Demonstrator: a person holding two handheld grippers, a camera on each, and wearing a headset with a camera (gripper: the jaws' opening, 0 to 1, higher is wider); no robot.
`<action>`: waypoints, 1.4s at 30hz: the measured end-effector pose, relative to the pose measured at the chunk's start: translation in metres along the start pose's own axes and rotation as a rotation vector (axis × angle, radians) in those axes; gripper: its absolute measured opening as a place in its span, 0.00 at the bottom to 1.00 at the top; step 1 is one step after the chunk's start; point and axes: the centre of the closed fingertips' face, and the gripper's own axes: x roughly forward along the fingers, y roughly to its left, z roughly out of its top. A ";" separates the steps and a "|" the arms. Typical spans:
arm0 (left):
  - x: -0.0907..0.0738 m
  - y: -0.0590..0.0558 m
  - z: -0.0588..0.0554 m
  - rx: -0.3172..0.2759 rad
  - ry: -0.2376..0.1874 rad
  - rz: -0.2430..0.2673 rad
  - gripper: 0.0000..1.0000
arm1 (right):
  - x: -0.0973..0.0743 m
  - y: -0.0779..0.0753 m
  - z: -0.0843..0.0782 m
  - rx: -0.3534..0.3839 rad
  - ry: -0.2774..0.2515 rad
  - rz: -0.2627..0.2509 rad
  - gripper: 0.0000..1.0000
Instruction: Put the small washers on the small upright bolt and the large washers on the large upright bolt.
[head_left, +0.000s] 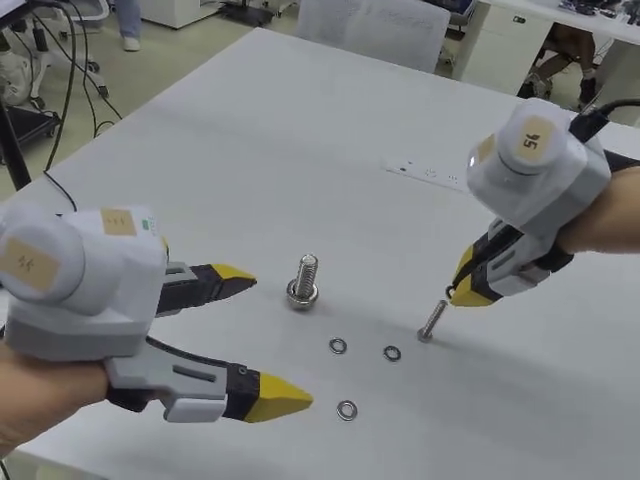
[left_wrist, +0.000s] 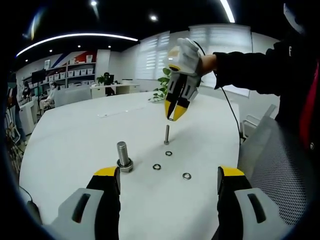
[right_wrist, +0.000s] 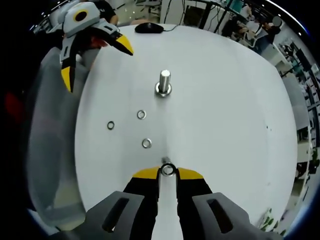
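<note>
Now placing step: right claw (head_left: 455, 296) pinches small washer (right_wrist: 168, 166) just above small bolt (head_left: 432, 320), toward near table (head_left: 250, 150) edge. Left claw (head_left: 278, 338) open, idle. Next: align hole over bolt tip, release.

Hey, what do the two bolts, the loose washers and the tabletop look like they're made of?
Large bolt and small bolt: silvery grey with bright glints, likely steel, perhaps zinc-plated. Washers: the same shiny grey rings, probably plated steel too. Tabletop: smooth matte white with no grain, likely laminate or painted board; I cannot tell which.
</note>
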 end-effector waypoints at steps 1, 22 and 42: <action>0.000 0.000 0.000 0.000 0.001 0.000 0.79 | 0.001 0.000 0.000 -0.002 0.001 0.001 0.13; 0.001 0.000 -0.002 -0.006 0.012 -0.002 0.79 | 0.014 -0.004 -0.001 -0.012 0.021 0.025 0.13; 0.002 0.001 -0.004 -0.011 0.020 0.005 0.79 | 0.029 -0.001 -0.005 -0.003 0.024 0.051 0.13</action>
